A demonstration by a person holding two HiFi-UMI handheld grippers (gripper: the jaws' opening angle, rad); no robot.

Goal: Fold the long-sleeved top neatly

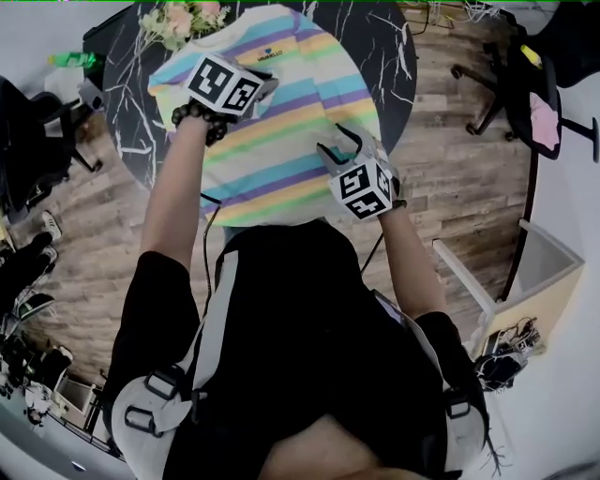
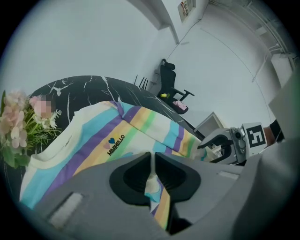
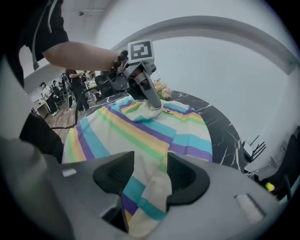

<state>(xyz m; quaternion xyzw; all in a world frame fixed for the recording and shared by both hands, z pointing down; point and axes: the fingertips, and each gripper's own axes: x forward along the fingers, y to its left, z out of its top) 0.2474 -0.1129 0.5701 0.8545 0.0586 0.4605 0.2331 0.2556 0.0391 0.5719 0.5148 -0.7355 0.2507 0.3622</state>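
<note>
A long-sleeved top (image 1: 281,122) with pastel stripes lies spread on a round black marble table (image 1: 394,47). My left gripper (image 1: 253,94) is over its upper left part, near the chest print. In the left gripper view that gripper (image 2: 152,157) is shut on a pinched-up fold of the top (image 2: 117,136). In the right gripper view its tips (image 3: 153,105) lift a small peak of cloth. My right gripper (image 1: 339,145) is at the top's right side, jaws apart. A bunched striped sleeve end (image 3: 150,187) lies between its spread jaws (image 3: 150,161).
Artificial flowers (image 1: 183,21) lie at the table's far left edge, close to the top's collar. A black office chair (image 1: 534,84) stands to the right on the wooden floor. A white box (image 1: 544,272) stands at the lower right. The top's hem hangs over the near table edge.
</note>
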